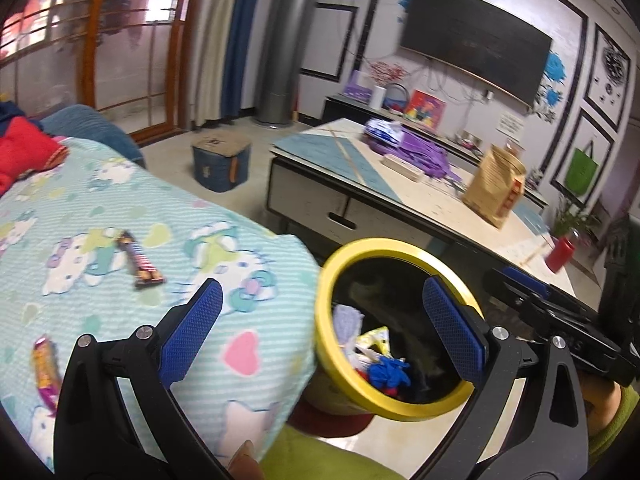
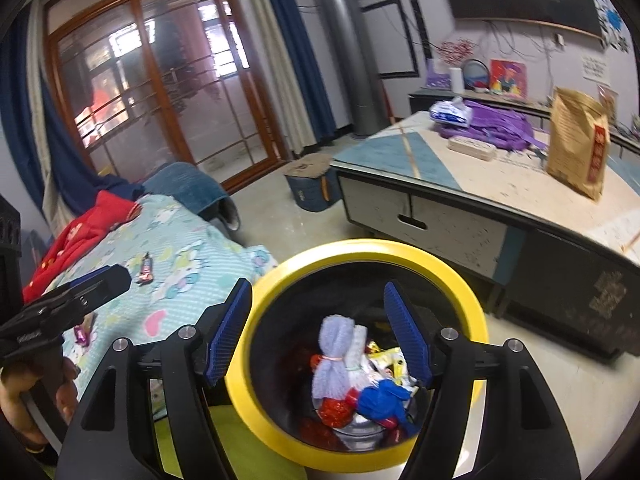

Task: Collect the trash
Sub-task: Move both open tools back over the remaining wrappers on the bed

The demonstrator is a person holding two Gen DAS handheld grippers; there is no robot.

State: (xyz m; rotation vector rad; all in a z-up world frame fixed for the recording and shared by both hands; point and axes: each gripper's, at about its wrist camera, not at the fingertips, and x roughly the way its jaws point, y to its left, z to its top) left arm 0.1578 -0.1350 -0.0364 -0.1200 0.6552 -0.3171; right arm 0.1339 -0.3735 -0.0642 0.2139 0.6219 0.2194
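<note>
Both my grippers are up over the bin area, nothing held in either.

Left gripper (image 1: 320, 328): jaws spread wide, empty. One blue pad sits over the cartoon-print blanket (image 1: 120, 208), the other over the mouth of the yellow-rimmed bin (image 1: 340, 264).

Right gripper (image 2: 318, 332): jaws apart at a medium width, empty, centred above the bin opening (image 2: 472, 304). No pad touches the rim.

Bin contents seen from the right wrist: a pale lilac cloth bundle (image 2: 334, 356), a blue crumpled piece (image 2: 382, 398), a red shiny wrapper (image 2: 334, 410), and yellow-white wrappers (image 2: 394, 362) behind them.

Trash outside the bin, on the blanket:
- dark candy bar wrapper (image 1: 140, 258), lying flat, well apart from the bin
- orange-purple wrapper (image 1: 45, 372), near the left edge of the left wrist view, beside my left gripper's outer arm

Bin stands on the floor between the blanket's edge and the low coffee table (image 1: 320, 208). A brown paper bag (image 1: 496, 188) stands upright on that table, with a purple bag (image 1: 424, 152) behind it.
</note>
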